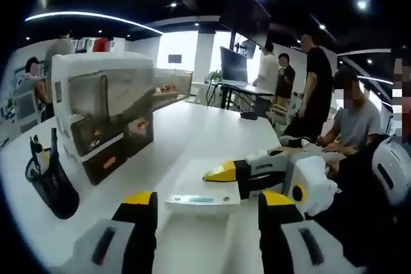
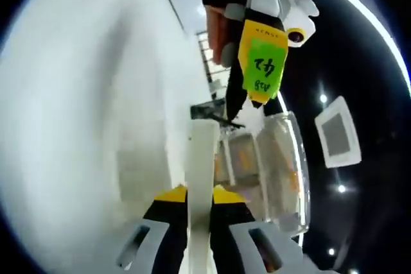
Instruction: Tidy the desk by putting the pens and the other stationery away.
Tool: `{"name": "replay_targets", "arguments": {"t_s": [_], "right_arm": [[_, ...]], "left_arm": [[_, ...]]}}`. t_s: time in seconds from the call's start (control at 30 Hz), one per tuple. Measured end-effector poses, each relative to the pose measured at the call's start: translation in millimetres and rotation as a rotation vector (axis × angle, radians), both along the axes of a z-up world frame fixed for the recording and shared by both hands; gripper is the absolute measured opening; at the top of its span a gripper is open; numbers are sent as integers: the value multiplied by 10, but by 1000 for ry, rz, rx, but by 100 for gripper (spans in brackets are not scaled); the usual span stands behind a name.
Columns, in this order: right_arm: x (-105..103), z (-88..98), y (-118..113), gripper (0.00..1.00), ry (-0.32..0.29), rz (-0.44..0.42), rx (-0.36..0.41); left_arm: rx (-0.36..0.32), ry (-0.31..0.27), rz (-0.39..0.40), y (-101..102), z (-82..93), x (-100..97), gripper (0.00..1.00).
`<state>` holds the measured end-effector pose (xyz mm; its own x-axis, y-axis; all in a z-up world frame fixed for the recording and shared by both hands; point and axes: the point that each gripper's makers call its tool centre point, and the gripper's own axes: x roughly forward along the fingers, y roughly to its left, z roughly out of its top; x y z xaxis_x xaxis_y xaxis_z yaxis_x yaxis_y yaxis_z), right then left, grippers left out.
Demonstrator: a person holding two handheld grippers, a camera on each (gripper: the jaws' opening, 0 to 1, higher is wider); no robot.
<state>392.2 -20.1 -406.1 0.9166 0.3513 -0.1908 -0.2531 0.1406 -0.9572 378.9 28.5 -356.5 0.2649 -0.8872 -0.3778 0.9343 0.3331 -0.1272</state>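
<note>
while right gripper (image 1: 215, 172) pinches eraser box (image 1: 202, 188), left gripper (image 1: 207, 213) gapes.

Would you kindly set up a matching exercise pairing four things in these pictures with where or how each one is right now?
Things:
1. flat white box
2. black mesh pen holder
3. drawer organiser
4. left gripper

Places or states:
A. stands near the table's edge, pens sticking up
B. clamped edge-on by the right gripper
C. open, its jaws on either side of the box
D. stands on the white table, top drawer pulled out

Pairs: 1-B, 2-A, 3-D, 4-C
</note>
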Motion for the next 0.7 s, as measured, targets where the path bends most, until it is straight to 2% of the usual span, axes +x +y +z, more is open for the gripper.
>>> {"name": "replay_targets", "arguments": {"t_s": [0.2,0.27,0.6,0.7], "right_arm": [[-18,181,-105,9,-34,12,-44],[-29,256,-165,9,-36,21,-64],[-107,640,-471,9,-53,14,-63],[-161,777,-558,9,-57,18,-38]], "left_arm": [[-29,-28,5,17,143,-56,63],[-70,-47,7,5,269,-91,63],[-118,-108,57,138,544,-83,66],[-133,-121,72,199,610,-66,66]]}}
